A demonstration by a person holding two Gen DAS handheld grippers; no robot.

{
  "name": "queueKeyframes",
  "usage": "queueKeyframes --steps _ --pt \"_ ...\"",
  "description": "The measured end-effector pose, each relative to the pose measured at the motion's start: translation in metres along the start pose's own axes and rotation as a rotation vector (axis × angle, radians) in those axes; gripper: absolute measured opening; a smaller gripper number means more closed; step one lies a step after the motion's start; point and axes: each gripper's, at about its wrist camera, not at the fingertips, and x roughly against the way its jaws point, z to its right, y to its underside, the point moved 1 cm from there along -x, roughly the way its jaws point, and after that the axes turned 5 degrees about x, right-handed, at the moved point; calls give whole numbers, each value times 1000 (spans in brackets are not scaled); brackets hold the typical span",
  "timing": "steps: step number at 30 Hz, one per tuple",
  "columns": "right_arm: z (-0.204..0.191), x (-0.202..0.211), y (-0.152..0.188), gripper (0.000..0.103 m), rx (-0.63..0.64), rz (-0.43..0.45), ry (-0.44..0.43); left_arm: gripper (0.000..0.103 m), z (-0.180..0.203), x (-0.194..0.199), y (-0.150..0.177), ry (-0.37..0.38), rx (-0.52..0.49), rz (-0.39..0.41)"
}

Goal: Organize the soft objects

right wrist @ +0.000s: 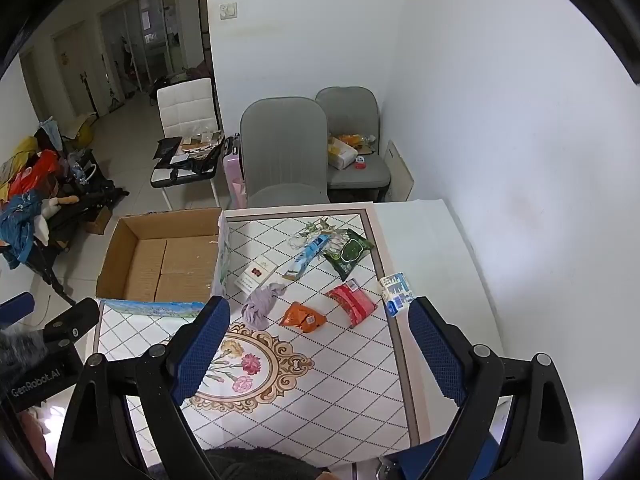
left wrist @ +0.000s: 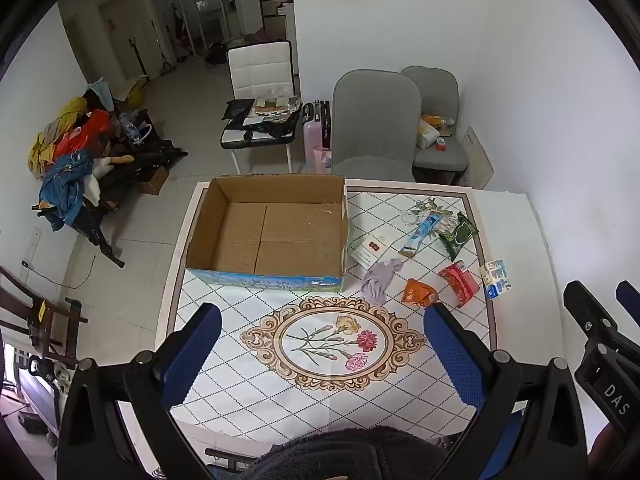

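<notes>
An open cardboard box (left wrist: 268, 236) stands empty on the table's left half; it also shows in the right wrist view (right wrist: 160, 260). Right of it lie a crumpled lilac cloth (left wrist: 378, 278) (right wrist: 262, 300), an orange packet (left wrist: 418, 292) (right wrist: 302, 317), a red packet (left wrist: 459, 283) (right wrist: 352, 304), a blue-white tissue pack (left wrist: 496, 279) (right wrist: 397, 294), a green wipes pack (left wrist: 458, 234) (right wrist: 348, 252), a blue tube (left wrist: 420, 236) (right wrist: 306, 258) and a white carton (left wrist: 370, 250) (right wrist: 256, 274). My left gripper (left wrist: 322, 352) is open and empty above the flower medallion. My right gripper (right wrist: 318, 352) is open and empty above the table's near right.
The patterned table (left wrist: 224, 352) has a white board (right wrist: 432, 248) along its right side by the wall. Two grey chairs (left wrist: 374, 120) stand behind it. A white chair (left wrist: 260, 92) with clutter, a pink suitcase (left wrist: 316, 140) and a clothes pile (left wrist: 72, 168) are on the floor to the left.
</notes>
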Motion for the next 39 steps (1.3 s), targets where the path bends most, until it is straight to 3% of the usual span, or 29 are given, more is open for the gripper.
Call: queueKeyframes --steps 39 --pt "-1 -2 -3 93 -7 2 -34 103 7 0 -4 21 -13 -17"
